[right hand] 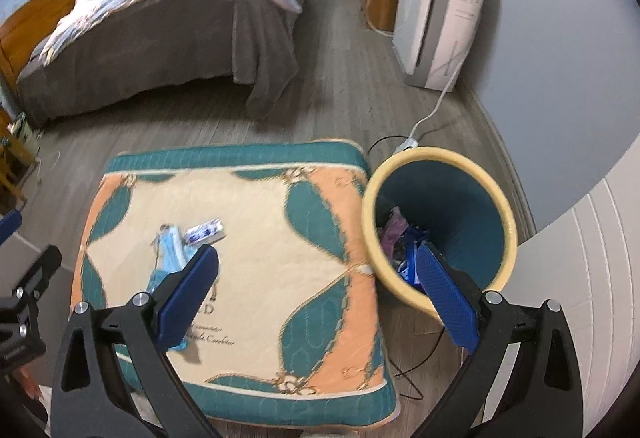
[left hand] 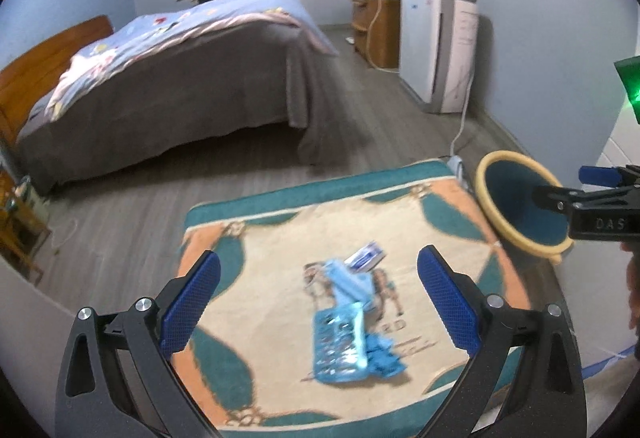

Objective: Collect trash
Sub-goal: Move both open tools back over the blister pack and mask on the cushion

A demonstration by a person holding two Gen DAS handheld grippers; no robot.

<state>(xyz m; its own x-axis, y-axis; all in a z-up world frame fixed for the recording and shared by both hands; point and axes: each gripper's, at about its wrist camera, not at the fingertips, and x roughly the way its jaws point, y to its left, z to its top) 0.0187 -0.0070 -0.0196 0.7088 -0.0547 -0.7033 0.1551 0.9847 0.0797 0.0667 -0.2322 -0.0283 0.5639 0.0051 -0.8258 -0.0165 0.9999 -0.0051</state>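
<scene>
- Left wrist view: the left gripper (left hand: 320, 302) hangs above the patterned cushion (left hand: 256, 262) with its fingers spread wide and nothing between them.
- Left wrist view: the trash lies in a loose cluster near the middle of the cushion: a blue plastic wrapper (left hand: 340, 348), a crumpled light blue mask-like piece (left hand: 348, 282) and a small white and blue packet (left hand: 366, 256). The pieces touch or overlap; blur hides their exact edges.
- Left wrist view: the waste bin (left hand: 524, 206) stands just beside the cushion's right edge.
- Left wrist view, procedure: centre the jaws over one piece only, preferably the wrapper nearest the fingers. Descend until the pads straddle it, then close. Avoid pinching the cushion fabric.
- Right wrist view: the right gripper (right hand: 320, 286) is likewise released and empty, poised between cushion (right hand: 240, 198) and bin (right hand: 400, 174).
- Right wrist view: the bin already holds purple and blue scraps (right hand: 400, 234).
- Right wrist view, procedure: keep this gripper clear of the left one's path to the bin mouth.
</scene>
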